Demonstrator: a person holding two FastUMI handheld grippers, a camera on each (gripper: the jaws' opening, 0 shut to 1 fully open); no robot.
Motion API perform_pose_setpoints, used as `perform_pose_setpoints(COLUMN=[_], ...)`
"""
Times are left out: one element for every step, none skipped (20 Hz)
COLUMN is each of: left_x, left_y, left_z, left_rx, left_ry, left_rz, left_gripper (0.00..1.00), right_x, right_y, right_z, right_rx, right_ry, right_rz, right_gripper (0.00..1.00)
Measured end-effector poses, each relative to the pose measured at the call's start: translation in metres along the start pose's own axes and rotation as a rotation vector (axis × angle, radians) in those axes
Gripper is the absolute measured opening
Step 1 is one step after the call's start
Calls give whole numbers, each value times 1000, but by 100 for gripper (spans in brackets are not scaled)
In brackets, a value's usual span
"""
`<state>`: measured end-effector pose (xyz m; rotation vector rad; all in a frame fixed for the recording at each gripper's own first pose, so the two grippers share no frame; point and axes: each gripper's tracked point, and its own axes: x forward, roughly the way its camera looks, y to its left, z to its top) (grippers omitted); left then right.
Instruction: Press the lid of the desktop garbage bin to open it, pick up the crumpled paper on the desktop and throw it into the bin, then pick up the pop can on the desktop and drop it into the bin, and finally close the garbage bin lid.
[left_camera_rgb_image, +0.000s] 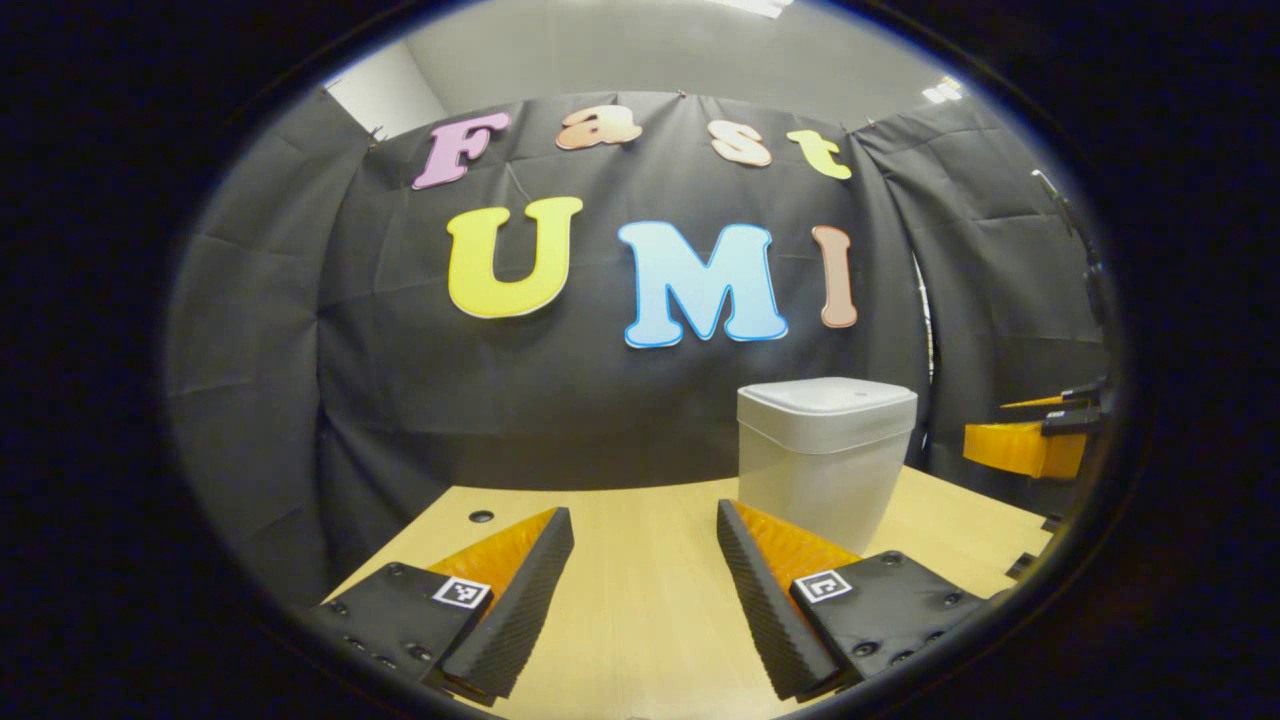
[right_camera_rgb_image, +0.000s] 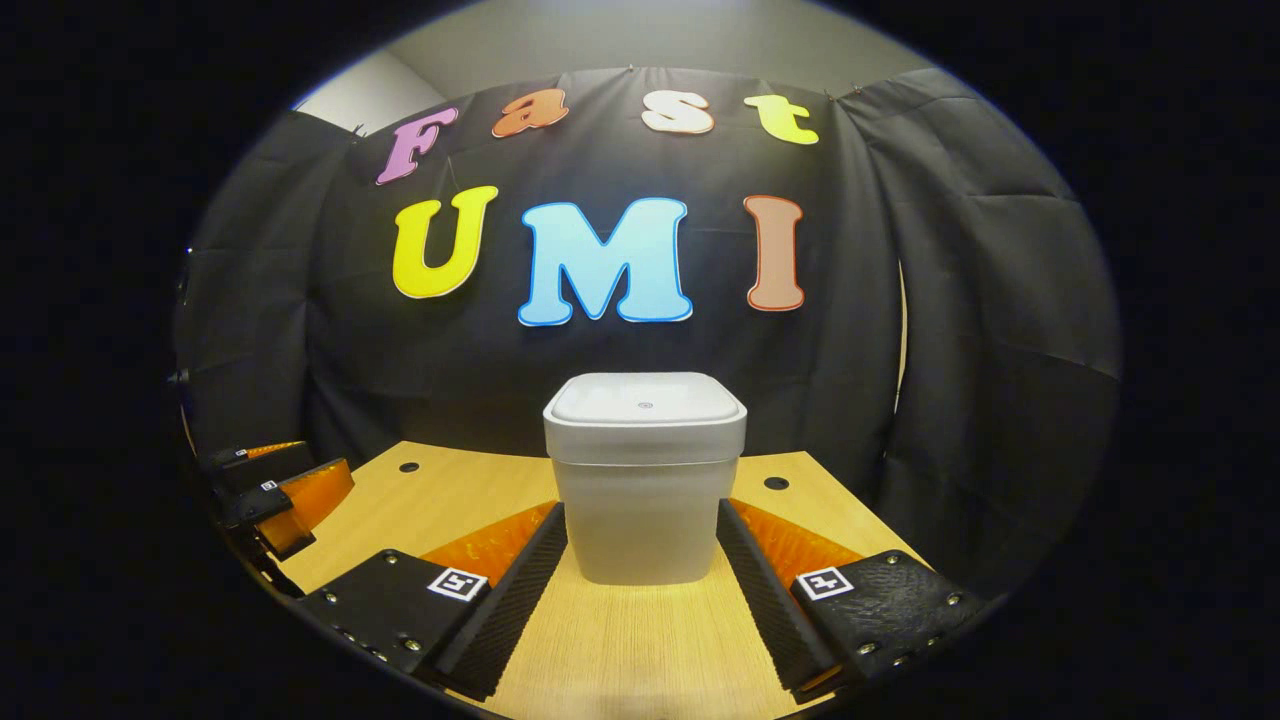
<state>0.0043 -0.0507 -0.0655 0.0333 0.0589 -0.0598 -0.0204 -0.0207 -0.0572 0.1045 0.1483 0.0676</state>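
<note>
A white garbage bin (right_camera_rgb_image: 645, 480) with its lid (right_camera_rgb_image: 645, 400) down stands on the wooden table, straight ahead in the right gripper view. My right gripper (right_camera_rgb_image: 642, 545) is open, its fingers spread just short of the bin's base, touching nothing. In the left gripper view the same bin (left_camera_rgb_image: 825, 455) stands ahead to the right. My left gripper (left_camera_rgb_image: 645, 550) is open over bare table, nothing between its fingers. The right gripper (left_camera_rgb_image: 1035, 435) hangs at the far right of that view, and the left gripper (right_camera_rgb_image: 275, 495) sits at the far left of the right gripper view.
The wooden table (right_camera_rgb_image: 640, 640) has small round holes near its back corners, one hole (right_camera_rgb_image: 776, 483) right of the bin and another hole (left_camera_rgb_image: 481, 517) at the left. Black cloth walls close the booth behind and beside the table.
</note>
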Motion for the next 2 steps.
perform_pose_setpoints(left_x=[-2,-5], left_y=[-3,-5], left_z=[3,5], left_rx=[-1,-4], left_ry=[-13,-23], left_rz=[-2,-2], left_gripper=[96,96], right_x=[0,1], right_y=[1,1], right_z=[3,4], right_rx=[3,9], right_ry=[-5,-10], right_rz=[2,4], right_gripper=[97,97])
